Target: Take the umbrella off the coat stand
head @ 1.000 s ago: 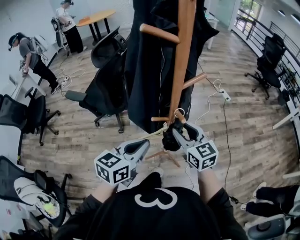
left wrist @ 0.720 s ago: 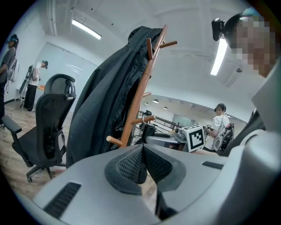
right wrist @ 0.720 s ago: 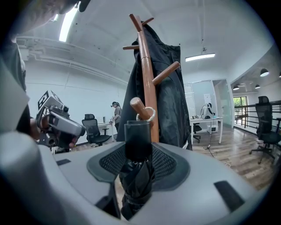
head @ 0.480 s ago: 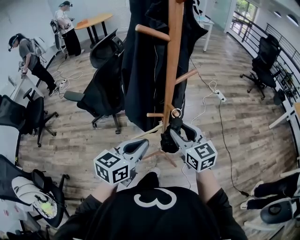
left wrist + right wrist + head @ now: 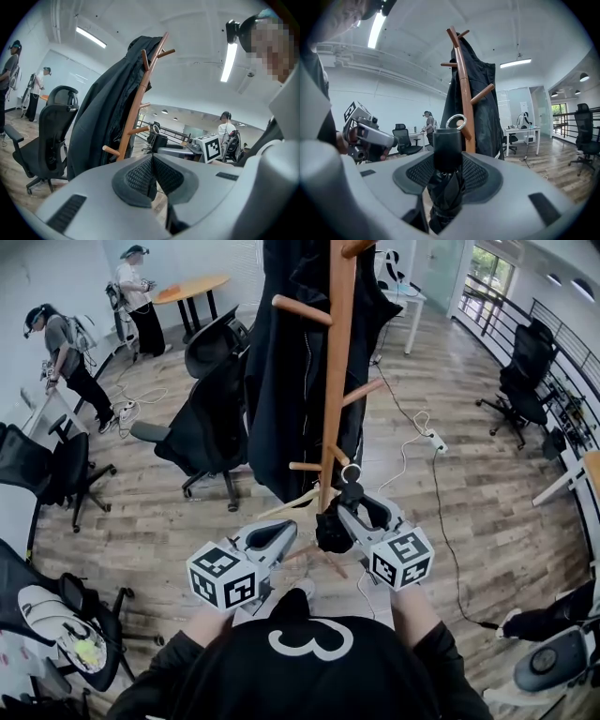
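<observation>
While the folded black umbrella (image 5: 445, 197) is pinched upright between the jaws of the right gripper (image 5: 447, 174), its handle cap and metal ring (image 5: 456, 122) stand out just above those jaws. The ring is seen directly in front of the tip of a short peg (image 5: 464, 130) on the coat stand (image 5: 461, 84); whether it is hooked over the peg or only lined up with it cannot be told. If it is hooked, a straight pull toward the person could be stopped by the peg, and the stand, loaded with a black coat (image 5: 291, 362) ahead of the gripper, might be tilted. A slip is also judged possible, since soft folded fabric is what is clamped (not the hard handle). No support for the pole can be expected from the left gripper (image 5: 152, 173), which is held lower and to the left of the right one with its jaws pressed together on nothing. As for writing, only a white figure like a "3" (image 5: 305, 638) is read on the person's black shirt, behind both grippers; no brand is legible on the umbrella.
</observation>
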